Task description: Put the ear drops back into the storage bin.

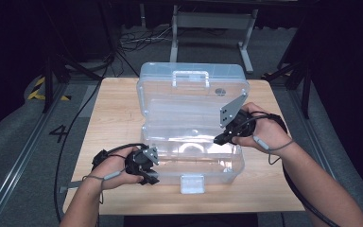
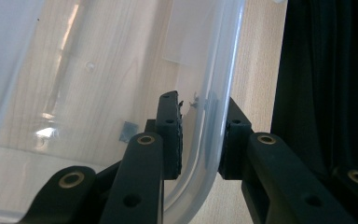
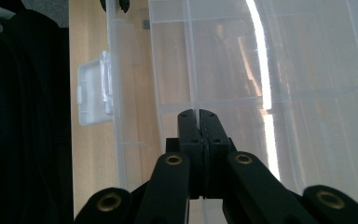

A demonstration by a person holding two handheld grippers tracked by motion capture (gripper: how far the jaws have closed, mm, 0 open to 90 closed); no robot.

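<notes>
We hold the clear plastic toolbox [image 1: 191, 161] on the wooden table [image 1: 113, 113], lid up. Our left gripper [image 2: 200, 135] clamps the box's front-left corner wall — one jaw inside, one outside. Our right gripper [image 3: 199, 116] has its jaws pressed together over the inner tray [image 3: 279, 93].
</notes>
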